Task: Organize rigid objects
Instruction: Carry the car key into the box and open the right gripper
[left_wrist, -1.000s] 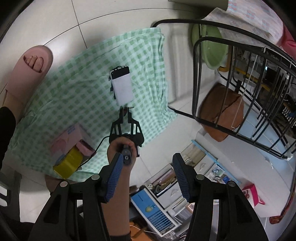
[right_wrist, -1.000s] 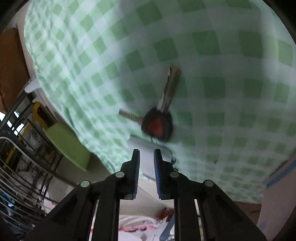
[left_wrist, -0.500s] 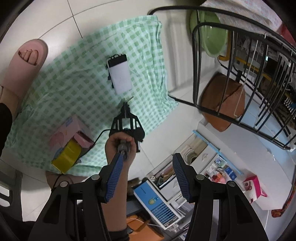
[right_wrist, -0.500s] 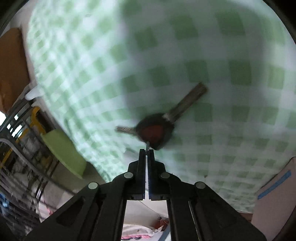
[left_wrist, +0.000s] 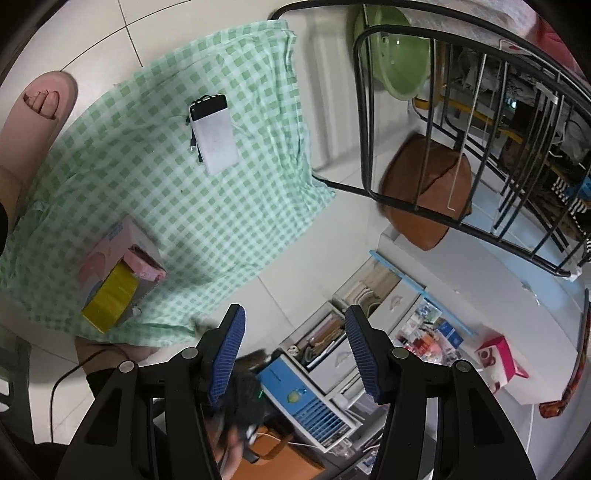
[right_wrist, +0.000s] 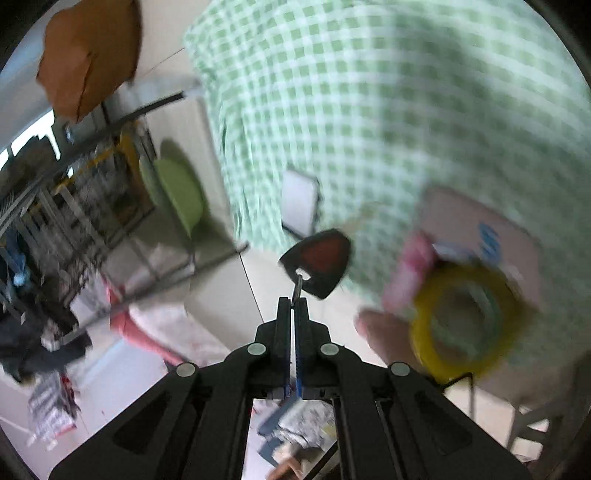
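Both wrist views look steeply down from well above the floor. Beyond each pair of jaws lies the same green checked cloth (left_wrist: 192, 206), white power bank (left_wrist: 214, 136) and yellow tape roll (right_wrist: 465, 321), seen nearer and blurred in the right view.

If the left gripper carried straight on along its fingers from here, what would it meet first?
Probably the bare floor tile just off the near edge of the green checked cloth. The left gripper is open and holds nothing; depth is uncertain.

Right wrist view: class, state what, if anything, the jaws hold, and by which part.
The right gripper is shut on the metal ring of the black-and-red key, which dangles from it. The left gripper holds nothing.
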